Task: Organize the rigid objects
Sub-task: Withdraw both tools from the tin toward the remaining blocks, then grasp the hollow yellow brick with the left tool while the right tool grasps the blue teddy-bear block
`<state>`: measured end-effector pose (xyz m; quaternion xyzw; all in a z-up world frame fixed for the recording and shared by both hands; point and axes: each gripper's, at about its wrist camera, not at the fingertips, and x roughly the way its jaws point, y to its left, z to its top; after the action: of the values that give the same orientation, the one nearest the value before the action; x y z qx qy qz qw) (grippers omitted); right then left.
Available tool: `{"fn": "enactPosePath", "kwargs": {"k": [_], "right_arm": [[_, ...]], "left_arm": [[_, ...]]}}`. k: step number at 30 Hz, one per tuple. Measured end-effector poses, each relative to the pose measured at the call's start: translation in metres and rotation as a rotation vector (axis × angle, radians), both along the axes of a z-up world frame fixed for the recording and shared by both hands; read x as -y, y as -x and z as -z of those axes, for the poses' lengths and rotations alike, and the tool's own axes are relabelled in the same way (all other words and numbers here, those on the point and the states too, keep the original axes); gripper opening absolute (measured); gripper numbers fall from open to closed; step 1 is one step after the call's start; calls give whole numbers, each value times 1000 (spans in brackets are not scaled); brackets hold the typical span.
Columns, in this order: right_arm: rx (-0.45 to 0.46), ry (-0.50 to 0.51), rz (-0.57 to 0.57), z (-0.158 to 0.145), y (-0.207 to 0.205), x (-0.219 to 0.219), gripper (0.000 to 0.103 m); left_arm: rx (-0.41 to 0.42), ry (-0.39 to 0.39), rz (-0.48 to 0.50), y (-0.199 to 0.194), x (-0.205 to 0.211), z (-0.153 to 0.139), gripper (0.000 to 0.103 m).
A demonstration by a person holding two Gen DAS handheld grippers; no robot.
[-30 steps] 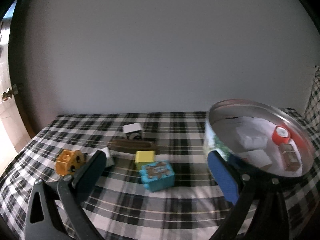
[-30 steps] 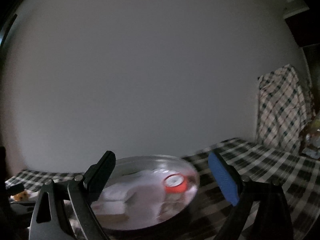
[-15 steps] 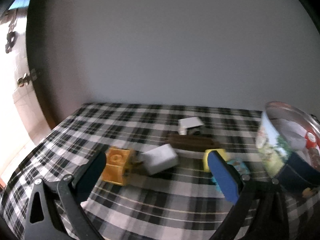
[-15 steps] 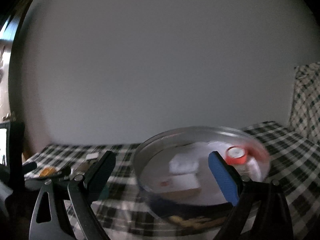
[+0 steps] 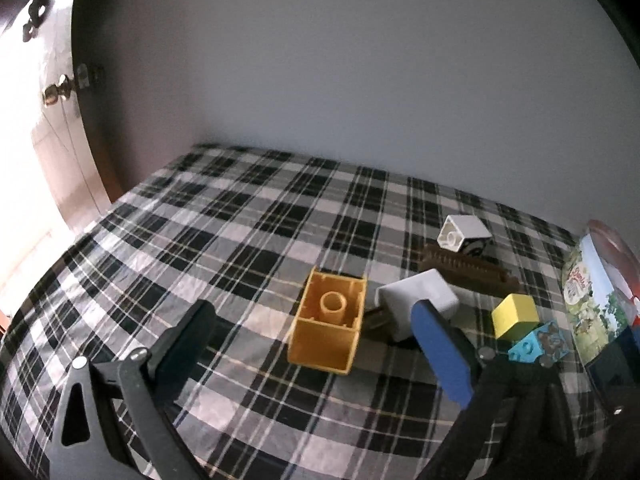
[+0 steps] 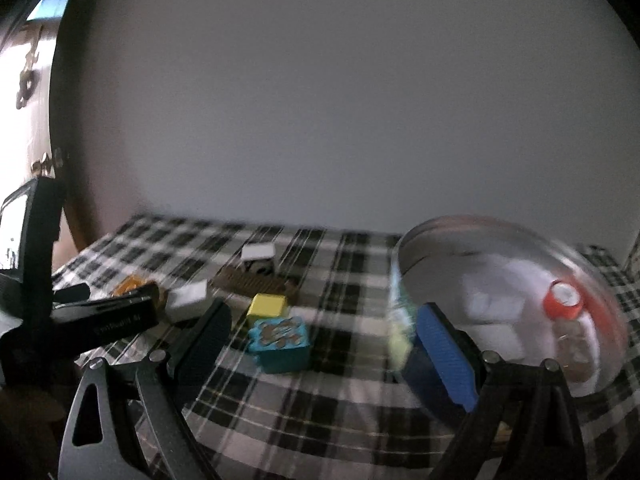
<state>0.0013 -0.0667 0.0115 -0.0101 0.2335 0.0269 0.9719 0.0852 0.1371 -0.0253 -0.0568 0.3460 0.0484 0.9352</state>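
Observation:
An orange brick [image 5: 328, 332] lies hollow side up on the checked cloth, straight ahead between the fingers of my open left gripper [image 5: 316, 344]; whether they touch it I cannot tell. Right of it lie a white block [image 5: 416, 300], a brown ridged piece [image 5: 468, 270], a small white brick [image 5: 464, 232], a yellow cube [image 5: 514, 316] and a blue printed brick [image 5: 540, 344]. My right gripper [image 6: 326, 344] is open and holds nothing, with the blue printed brick [image 6: 280, 340] just beyond its left finger. A round tin [image 6: 440, 232] holding white pieces and a red-capped item [image 6: 562, 300] stands at the right.
The tin's printed wall [image 5: 592, 300] shows at the right edge of the left wrist view. A door with a knob [image 5: 56, 92] stands at the far left. A pale wall rises behind the checked cloth [image 5: 240, 216]. The left gripper's black body [image 6: 104, 320] crosses the right wrist view's left side.
Both views have swung left. The orange brick has come from the left side to between the left gripper's fingers. The tin has slid to the right in both views.

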Motion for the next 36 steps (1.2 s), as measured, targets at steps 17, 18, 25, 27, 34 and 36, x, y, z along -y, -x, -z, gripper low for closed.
{"fn": "enactPosePath", "kwargs": {"k": [17, 18, 25, 27, 34, 36], "right_arm": [[-373, -15, -58, 46, -75, -20, 69], [-391, -12, -58, 48, -75, -21, 63], [-382, 24, -75, 50, -74, -31, 46], [-378, 9, -84, 49, -73, -30, 46], [-219, -88, -166, 27, -46, -19, 45], [-160, -127, -208, 18, -36, -17, 45]], "left_arm": [[-134, 121, 51, -32, -21, 23, 61], [-133, 125, 51, -32, -22, 23, 58], [-132, 133, 85, -30, -19, 21, 31], [-126, 158, 95, -28, -21, 21, 31], [-24, 198, 77, -11, -27, 9, 31], [30, 200, 91, -4, -24, 2, 31]]}}
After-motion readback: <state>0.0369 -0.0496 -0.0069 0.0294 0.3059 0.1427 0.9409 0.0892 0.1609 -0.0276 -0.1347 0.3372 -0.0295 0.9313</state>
